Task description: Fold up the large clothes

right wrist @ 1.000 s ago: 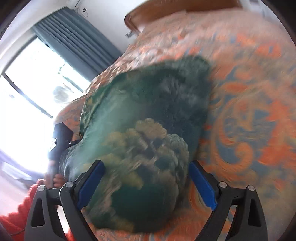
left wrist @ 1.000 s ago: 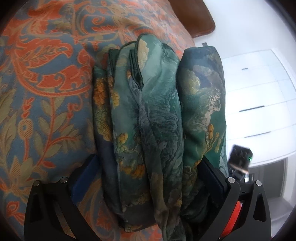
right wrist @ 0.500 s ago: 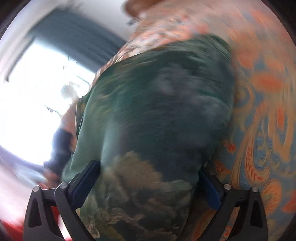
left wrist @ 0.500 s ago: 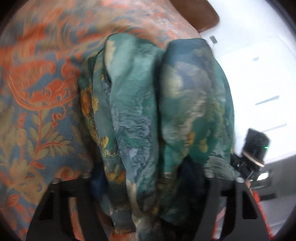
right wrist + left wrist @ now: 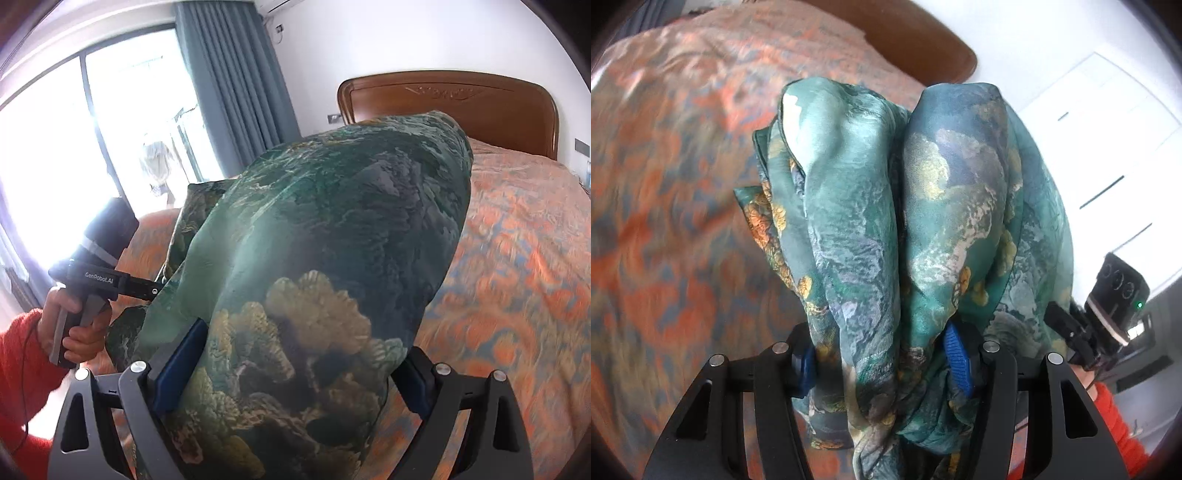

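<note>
A folded green garment with a landscape print hangs in thick rolls above the bed. My left gripper grips its near end; its jaws are closing and the blue pads press into the cloth. From the other side, the garment bulges between the jaws of my right gripper, which are closing on it too, with the left pad against the fabric. Each gripper shows in the other's view: the right gripper and the left gripper, the latter held by a hand in a red sleeve.
Below lies the bed with an orange and blue patterned cover. A brown wooden headboard stands at its far end. A white drawer cabinet is beside the bed; a bright window and blue curtain are on the other side.
The garment has come up off the bed with both grippers. My left jaws have closed in and squeezed the rolls together. The right view has tilted up to show the headboard.
</note>
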Demonstrator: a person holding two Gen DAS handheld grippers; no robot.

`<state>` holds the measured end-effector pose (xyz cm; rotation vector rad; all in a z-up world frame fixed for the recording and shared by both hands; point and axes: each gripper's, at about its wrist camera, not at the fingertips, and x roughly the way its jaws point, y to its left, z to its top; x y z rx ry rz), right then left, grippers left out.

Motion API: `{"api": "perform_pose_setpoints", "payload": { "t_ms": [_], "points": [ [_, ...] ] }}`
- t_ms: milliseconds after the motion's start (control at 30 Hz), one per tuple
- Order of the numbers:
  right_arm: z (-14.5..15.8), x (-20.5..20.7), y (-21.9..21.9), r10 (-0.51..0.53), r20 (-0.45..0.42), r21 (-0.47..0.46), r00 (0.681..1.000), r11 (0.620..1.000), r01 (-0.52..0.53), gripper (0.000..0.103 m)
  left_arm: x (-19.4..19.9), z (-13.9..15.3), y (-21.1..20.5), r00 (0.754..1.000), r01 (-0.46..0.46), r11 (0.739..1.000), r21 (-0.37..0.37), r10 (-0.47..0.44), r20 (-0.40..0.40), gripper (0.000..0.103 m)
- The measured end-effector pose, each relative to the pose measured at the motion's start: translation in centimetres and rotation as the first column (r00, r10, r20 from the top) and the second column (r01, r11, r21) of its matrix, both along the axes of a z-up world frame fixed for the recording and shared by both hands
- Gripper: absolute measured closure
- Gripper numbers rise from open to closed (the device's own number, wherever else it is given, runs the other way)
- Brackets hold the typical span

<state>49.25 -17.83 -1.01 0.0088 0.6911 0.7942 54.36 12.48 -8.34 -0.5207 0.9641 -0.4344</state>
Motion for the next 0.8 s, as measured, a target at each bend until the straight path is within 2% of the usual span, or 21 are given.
{"api": "perform_pose_setpoints", "payload": {
  "t_ms": [100,167,200,233,267,300,333,367,400,433,500,533,567,600,633,667,700,733,800],
  "points": [
    [-0.2,3.4,-1.0,-0.028,-0.036,0.041,0.999,0.999,0.029,0.009,3.2,-0.9,-0.5,1.0,0.012,1.0,0.002,-0.012,-0.019,0.044],
    [-1.4,5.1,-1.8,-0.047,-0.082,0.061,0.995,0.997,0.052,0.009,5.8,-3.8,-0.7,0.997,0.017,1.0,0.018,-0.016,-0.072,0.035],
    [-2.7,6.7,-2.0,-0.057,-0.137,0.069,0.989,0.995,0.067,0.007,5.8,-5.2,-0.4,0.995,0.006,1.0,0.023,-0.004,-0.099,0.027],
    [-4.2,8.6,-2.2,-0.066,-0.211,0.064,0.975,0.995,0.081,0.006,6.6,-7.8,-0.2,0.986,-0.034,0.999,0.041,0.04,-0.164,0.022],
    [-5.5,9.4,-2.7,-0.083,-0.272,0.051,0.959,0.994,0.1,0.003,6.6,-9.1,0.2,0.98,-0.057,0.998,0.029,0.062,-0.191,0.02],
    [-7.7,10.7,-3.1,-0.12,-0.354,0.016,0.928,0.991,0.134,0.003,6.4,-9.7,0.4,0.978,-0.064,0.998,-0.002,0.062,-0.198,0.015],
    [-9.5,11.3,-3.6,-0.157,-0.41,-0.016,0.898,0.986,0.166,0.002,5.6,-9.9,1.0,0.979,-0.075,0.994,-0.078,0.059,-0.193,0.013],
    [-10.3,11.5,-4.3,-0.17,-0.435,-0.007,0.884,0.983,0.186,0.0,4.7,-9.3,1.5,0.983,-0.081,0.991,-0.105,0.062,-0.174,0.012],
    [-10.8,11.2,-5.6,-0.165,-0.452,0.054,0.876,0.976,0.212,0.0,4.0,-8.7,1.7,0.986,-0.08,0.992,-0.1,0.064,-0.156,0.012],
    [-10.7,10.7,-7.0,-0.161,-0.46,0.114,0.873,0.965,0.238,0.0,2.8,-7.3,2.0,0.991,-0.076,0.995,-0.061,0.069,-0.111,0.011],
    [-10.0,10.0,-9.4,-0.172,-0.465,0.167,0.868,0.946,0.277,0.0,0.4,-4.9,2.1,0.997,-0.076,0.996,0.045,0.078,-0.029,0.01],
    [-9.3,9.5,-10.6,-0.19,-0.453,0.172,0.871,0.94,0.294,0.0,-1.4,-2.8,1.5,0.995,-0.098,0.985,0.144,0.094,0.038,0.008],
    [-8.5,8.9,-11.4,-0.208,-0.433,0.165,0.877,0.938,0.304,0.0,-2.2,-2.0,1.3,0.992,-0.119,0.974,0.191,0.107,0.074,0.006],
    [-7.4,8.2,-12.1,-0.229,-0.397,0.154,0.889,0.938,0.311,0.0,-3.6,-0.5,0.5,0.982,-0.165,0.953,0.256,0.134,0.134,0.003],
    [-5.7,6.8,-12.6,-0.255,-0.329,0.13,0.909,0.941,0.311,0.0,-5.7,1.2,-0.6,0.96,-0.243,0.914,0.325,0.179,0.216,0.003],
    [-4.6,6.2,-12.8,-0.272,-0.277,0.104,0.922,0.945,0.31,0.0,-7.3,2.2,-1.1,0.94,-0.299,0.884,0.36,0.208,0.27,0.003],
    [-3.0,4.4,-12.6,-0.286,-0.215,0.075,0.934,0.949,0.308,0.0,-8.3,2.5,-1.2,0.927,-0.331,0.866,0.375,0.224,0.301,0.001],
    [-1.2,2.2,-12.3,-0.3,-0.123,0.04,0.946,0.951,0.306,0.0,-10.1,3.4,-2.1,0.901,-0.385,0.837,0.389,0.25,0.353,0.001],
    [1.1,-0.4,-11.9,-0.323,0.009,-0.001,0.946,0.946,0.323,0.0,-12.3,3.7,-2.6,0.86,-0.461,0.794,0.397,0.288,0.422,0.001]
  ]
}}
